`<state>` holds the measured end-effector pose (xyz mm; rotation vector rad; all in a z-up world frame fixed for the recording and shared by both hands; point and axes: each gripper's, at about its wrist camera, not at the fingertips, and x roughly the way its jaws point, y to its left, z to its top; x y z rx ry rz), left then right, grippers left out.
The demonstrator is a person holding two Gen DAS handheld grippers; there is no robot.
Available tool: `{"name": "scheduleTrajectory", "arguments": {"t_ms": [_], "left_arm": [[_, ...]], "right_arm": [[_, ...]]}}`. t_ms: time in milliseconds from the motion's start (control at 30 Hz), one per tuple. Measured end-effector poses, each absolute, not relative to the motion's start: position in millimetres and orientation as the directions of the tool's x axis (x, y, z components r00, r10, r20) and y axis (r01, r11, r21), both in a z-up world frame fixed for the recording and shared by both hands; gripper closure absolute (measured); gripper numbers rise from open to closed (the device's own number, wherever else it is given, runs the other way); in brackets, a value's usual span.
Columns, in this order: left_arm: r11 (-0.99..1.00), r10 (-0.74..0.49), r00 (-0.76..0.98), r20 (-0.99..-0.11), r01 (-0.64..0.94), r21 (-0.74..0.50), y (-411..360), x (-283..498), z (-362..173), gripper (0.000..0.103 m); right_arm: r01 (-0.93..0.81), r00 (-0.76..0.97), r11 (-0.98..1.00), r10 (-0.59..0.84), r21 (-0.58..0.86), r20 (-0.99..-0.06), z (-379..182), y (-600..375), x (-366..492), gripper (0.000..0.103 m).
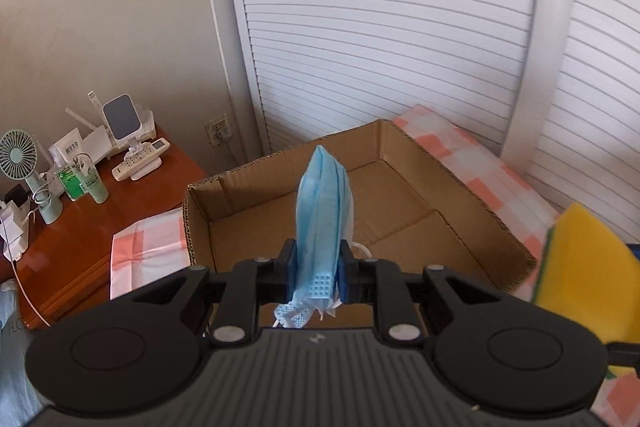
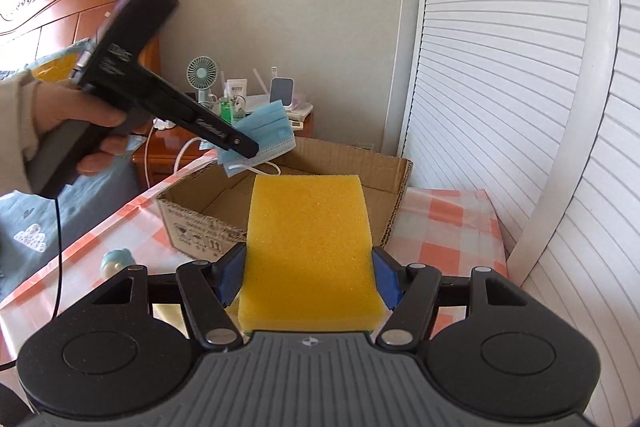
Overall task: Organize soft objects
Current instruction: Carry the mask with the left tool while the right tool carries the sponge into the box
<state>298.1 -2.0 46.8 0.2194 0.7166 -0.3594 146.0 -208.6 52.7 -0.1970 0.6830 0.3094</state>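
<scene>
Mask: you're pinching the blue face mask [image 1: 322, 215] near its lower end in the left gripper [image 1: 316, 273], jaws nearly together; it's standing up, hanging over the cardboard box [image 1: 404, 195].
Mask handling: it's looking light and floppy, with an ear loop dangling, so it's likely to snag the rim.
Sponge: you're squeezing the yellow sponge [image 2: 308, 251] across its sides in the right gripper [image 2: 308, 279], jaws held wide by its bulk, just short of the box.
Sponge handling: it's probably light and springy; expect it to bounce back on release.
Room: the box is sitting open and bare inside, on the checked cloth [image 2: 444, 227].
Edges: the slatted doors [image 2: 500, 87] are crowding your right, near the box.
</scene>
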Motion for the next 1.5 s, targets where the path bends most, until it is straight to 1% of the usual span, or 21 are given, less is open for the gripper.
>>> {"name": "scheduleTrajectory", "arguments": {"t_ms": [33, 67, 100, 133, 200, 300, 433, 467, 533, 733, 900, 1067, 1233, 1333, 1367, 1400, 1433, 1467, 1500], "left_arm": [[0.923, -0.229, 0.698, -0.679, 0.378, 0.077, -3, 310, 41, 0.071], [0.928, -0.215, 0.703, -0.678, 0.364, 0.084, -3, 320, 35, 0.064], [0.928, -0.204, 0.707, -0.678, 0.360, 0.095, -4, 329, 29, 0.048], [0.929, -0.192, 0.706, -0.681, 0.354, 0.105, -5, 337, 22, 0.037], [0.938, -0.173, 0.703, -0.689, 0.332, 0.103, -3, 346, 11, 0.035], [0.944, -0.183, 0.703, -0.688, 0.321, 0.077, 1, 340, 7, 0.034], [0.940, -0.207, 0.713, -0.670, 0.334, 0.065, 6, 309, 22, 0.018], [0.940, -0.206, 0.717, -0.666, 0.334, 0.068, 8, 298, 28, 0.016], [0.937, -0.208, 0.728, -0.653, 0.341, 0.081, 9, 275, 37, 0.009], [0.948, -0.215, 0.756, -0.619, 0.315, 0.055, 20, 205, 52, 0.006], [0.968, -0.184, 0.790, -0.585, 0.248, 0.030, 29, 160, 45, 0.005], [0.981, -0.159, 0.787, -0.596, 0.193, -0.007, 38, 132, 30, 0.006], [0.989, -0.122, 0.773, -0.622, 0.145, -0.015, 44, 118, 18, 0.006], [0.993, -0.100, 0.776, -0.623, 0.122, -0.008, 46, 114, 16, 0.006], [0.993, -0.094, 0.779, -0.620, 0.116, -0.005, 46, 112, 17, 0.006], [0.994, -0.091, 0.782, -0.616, 0.113, -0.003, 47, 111, 18, 0.006], [0.993, -0.091, 0.785, -0.613, 0.115, -0.001, 47, 110, 18, 0.005], [0.993, -0.093, 0.787, -0.610, 0.116, -0.001, 47, 109, 19, 0.005], [0.993, -0.094, 0.788, -0.608, 0.118, -0.001, 47, 108, 19, 0.005]], "right_arm": [[-0.341, 0.732, 0.937, 0.212, -0.078, -0.647, 51, -209, 150, 0.033], [-0.339, 0.730, 0.938, 0.210, -0.077, -0.651, 50, -210, 154, 0.033], [-0.337, 0.727, 0.938, 0.208, -0.077, -0.654, 49, -210, 158, 0.033], [-0.336, 0.724, 0.939, 0.206, -0.076, -0.658, 48, -210, 160, 0.033], [-0.336, 0.722, 0.939, 0.202, -0.080, -0.662, 46, -210, 164, 0.033], [-0.338, 0.718, 0.938, 0.202, -0.080, -0.666, 44, -210, 170, 0.033], [-0.340, 0.716, 0.937, 0.205, -0.076, -0.668, 43, -208, 176, 0.033], [-0.341, 0.716, 0.937, 0.206, -0.077, -0.667, 43, -207, 178, 0.033], [-0.341, 0.719, 0.936, 0.203, -0.084, -0.665, 43, -205, 183, 0.033], [-0.341, 0.713, 0.936, 0.193, -0.092, -0.674, 41, -197, 204, 0.033], [-0.342, 0.703, 0.932, 0.171, -0.117, -0.690, 33, -187, 233, 0.033], [-0.334, 0.692, 0.935, 0.156, -0.121, -0.705, 22, -180, 266, 0.033], [-0.313, 0.691, 0.942, 0.136, -0.125, -0.710, 13, -173, 299, 0.032], [-0.307, 0.676, 0.946, 0.138, -0.107, -0.724, 9, -172, 314, 0.026], [-0.304, 0.677, 0.946, 0.132, -0.112, -0.724, 9, -171, 315, 0.021], [-0.298, 0.685, 0.946, 0.121, -0.125, -0.719, 8, -171, 315, 0.012], [-0.294, 0.690, 0.947, 0.115, -0.132, -0.715, 9, -171, 312, 0.008], [-0.296, 0.691, 0.947, 0.121, -0.126, -0.712, 10, -172, 307, 0.002], [-0.300, 0.693, 0.947, 0.135, -0.113, -0.708, 13, -174, 302, 0.000]]}}
